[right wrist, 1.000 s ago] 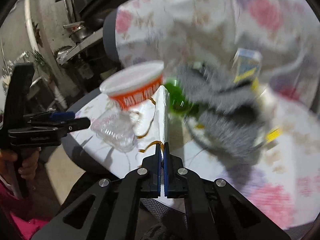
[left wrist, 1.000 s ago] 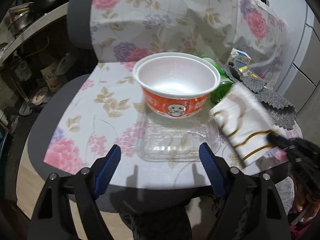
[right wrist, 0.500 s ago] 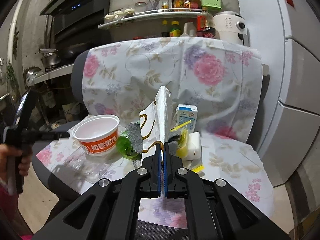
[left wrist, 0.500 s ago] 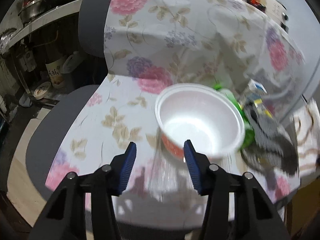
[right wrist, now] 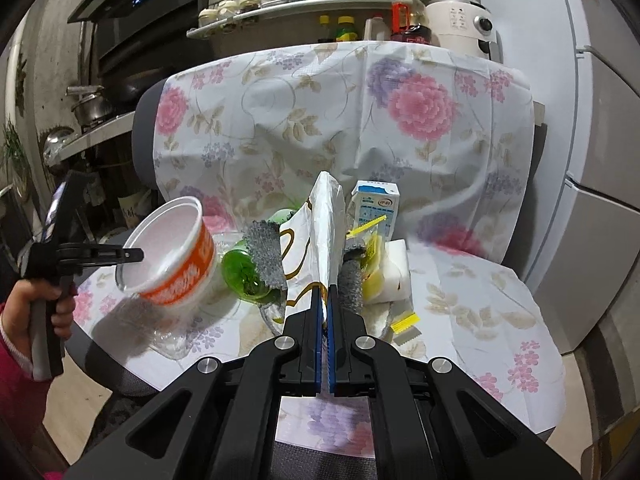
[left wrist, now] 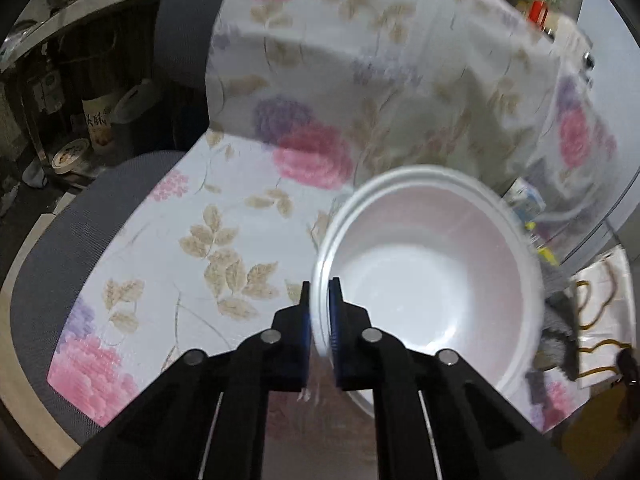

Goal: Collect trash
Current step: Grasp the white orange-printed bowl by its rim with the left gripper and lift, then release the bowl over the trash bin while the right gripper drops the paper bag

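Observation:
My left gripper [left wrist: 319,312] is shut on the rim of a white and orange noodle bowl [left wrist: 432,276] and holds it tilted above the chair seat; the bowl also shows in the right wrist view [right wrist: 176,252]. My right gripper [right wrist: 325,300] is shut on a white paper bag with gold cord handles [right wrist: 320,232], held upright above the seat. A clear plastic container [right wrist: 168,340] lies on the floral cloth under the bowl.
On the floral cloth [right wrist: 460,292] lie a green bottle [right wrist: 244,272], grey scouring pads [right wrist: 264,256], a milk carton [right wrist: 374,208], a white block [right wrist: 394,276] and yellow wrappers [right wrist: 404,324]. A fridge [right wrist: 600,160] stands at the right, kitchen shelves behind.
My left gripper closed on the bowl's rim and lifted it, tilting it. My right gripper raised the paper bag upright and pulled back from the chair.

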`<state>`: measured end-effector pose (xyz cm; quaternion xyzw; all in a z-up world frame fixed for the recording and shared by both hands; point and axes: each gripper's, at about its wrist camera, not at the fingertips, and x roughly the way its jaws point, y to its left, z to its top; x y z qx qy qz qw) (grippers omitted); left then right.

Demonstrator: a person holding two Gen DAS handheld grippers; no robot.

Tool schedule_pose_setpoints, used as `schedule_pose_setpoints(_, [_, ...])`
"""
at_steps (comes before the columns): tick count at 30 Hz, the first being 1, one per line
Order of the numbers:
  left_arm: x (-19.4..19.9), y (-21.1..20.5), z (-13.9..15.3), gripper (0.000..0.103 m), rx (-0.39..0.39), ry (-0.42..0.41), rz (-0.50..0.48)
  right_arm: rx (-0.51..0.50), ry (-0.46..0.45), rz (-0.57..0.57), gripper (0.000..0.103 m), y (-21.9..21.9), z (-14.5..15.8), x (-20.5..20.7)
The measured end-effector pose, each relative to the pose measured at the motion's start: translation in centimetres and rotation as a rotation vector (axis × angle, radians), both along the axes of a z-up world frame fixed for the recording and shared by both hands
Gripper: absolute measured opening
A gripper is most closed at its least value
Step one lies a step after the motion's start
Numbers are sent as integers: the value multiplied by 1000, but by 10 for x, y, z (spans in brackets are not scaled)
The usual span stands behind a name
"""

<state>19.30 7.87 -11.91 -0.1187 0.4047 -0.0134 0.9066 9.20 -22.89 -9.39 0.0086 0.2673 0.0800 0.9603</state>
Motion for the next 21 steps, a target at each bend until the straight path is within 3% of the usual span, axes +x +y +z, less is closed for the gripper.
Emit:
schedule_pose_setpoints(5, [-27, -6, 37, 3, 2, -100, -9, 22, -43, -18, 2, -3, 14, -10])
schedule_pose_setpoints(9, [-60, -32, 57, 3, 8, -148, -108, 31, -62, -41, 2, -13, 24, -29])
schedule_pose_setpoints(15, [-106, -116, 54, 3, 65, -189, -313, 24, -61, -140, 2, -49, 28, -72])
schedule_pose_setpoints(21, [-133, -214, 33, 3, 47, -179, -529, -13, -36, -332, 2, -112, 26, -142])
